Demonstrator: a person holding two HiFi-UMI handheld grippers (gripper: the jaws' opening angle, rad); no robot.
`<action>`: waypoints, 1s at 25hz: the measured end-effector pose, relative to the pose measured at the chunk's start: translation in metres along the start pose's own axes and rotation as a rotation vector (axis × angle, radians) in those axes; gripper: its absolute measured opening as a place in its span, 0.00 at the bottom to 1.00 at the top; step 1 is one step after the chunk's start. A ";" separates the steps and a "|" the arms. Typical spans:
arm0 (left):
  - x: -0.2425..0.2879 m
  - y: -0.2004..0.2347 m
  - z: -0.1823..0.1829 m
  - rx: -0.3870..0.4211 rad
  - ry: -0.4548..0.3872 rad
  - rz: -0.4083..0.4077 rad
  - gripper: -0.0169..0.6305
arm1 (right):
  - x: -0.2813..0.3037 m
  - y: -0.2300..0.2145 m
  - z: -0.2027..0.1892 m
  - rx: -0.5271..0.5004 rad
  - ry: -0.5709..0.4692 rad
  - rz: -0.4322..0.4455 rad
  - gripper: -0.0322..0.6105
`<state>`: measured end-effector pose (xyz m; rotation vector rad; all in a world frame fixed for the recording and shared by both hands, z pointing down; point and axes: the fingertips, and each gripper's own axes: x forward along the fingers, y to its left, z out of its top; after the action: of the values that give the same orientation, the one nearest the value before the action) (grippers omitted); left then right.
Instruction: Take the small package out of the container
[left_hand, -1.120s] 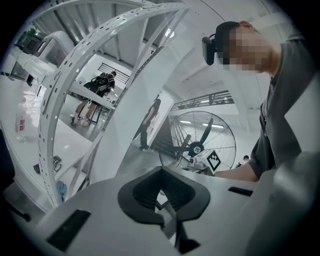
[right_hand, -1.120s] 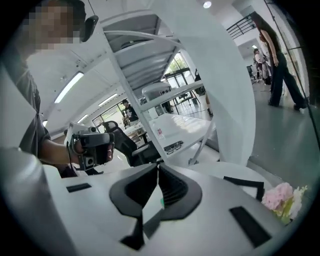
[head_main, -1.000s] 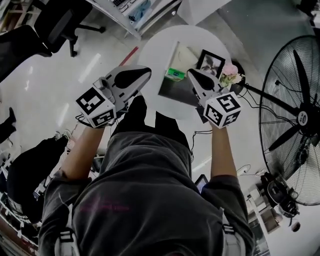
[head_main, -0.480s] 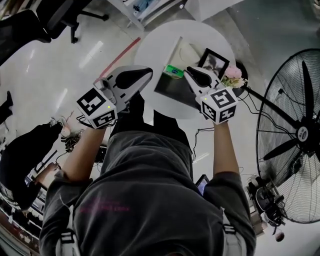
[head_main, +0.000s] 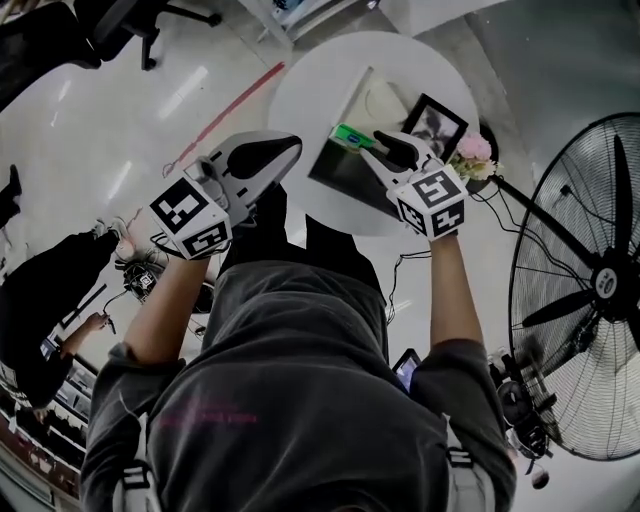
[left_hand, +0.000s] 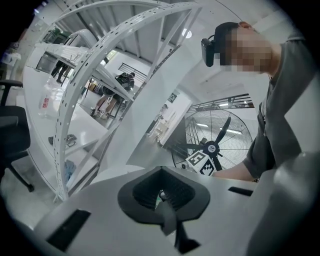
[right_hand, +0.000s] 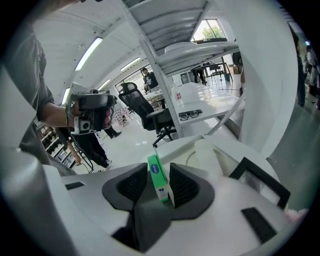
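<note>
Loosening its hold, the right gripper (head_main: 374, 150) is opening its jaws around the small green package (right_hand: 159, 180).

In the right gripper view the package stands upright on edge between the two dark pads, close against the pad on the frame's right, with a clear gap to the pad on the left. In the head view, package and jaw tips sit in the upper middle of the frame, over the upper-left rim of the grey container (head_main: 340, 178) on the round white table (head_main: 300, 90). Whether the package rests on anything cannot be told. A dark picture frame (head_main: 432, 122) and pink flowers (head_main: 476, 150) lie to the container's right. The left gripper (head_main: 286, 150) is held left of the table, pads pressed together and empty.
</note>
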<state>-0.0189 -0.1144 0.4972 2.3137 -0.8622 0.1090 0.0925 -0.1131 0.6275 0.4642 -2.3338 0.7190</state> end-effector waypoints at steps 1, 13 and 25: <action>-0.001 0.000 -0.002 -0.003 0.001 0.001 0.05 | 0.002 0.001 -0.002 -0.013 0.013 0.000 0.28; -0.008 0.000 -0.021 -0.028 0.021 0.007 0.05 | 0.029 0.008 -0.027 -0.181 0.168 -0.040 0.30; -0.015 -0.001 -0.010 -0.004 0.026 -0.022 0.05 | 0.023 0.011 -0.028 -0.121 0.131 -0.084 0.21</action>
<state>-0.0289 -0.0994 0.5006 2.3130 -0.8232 0.1273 0.0836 -0.0911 0.6565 0.4447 -2.2067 0.5486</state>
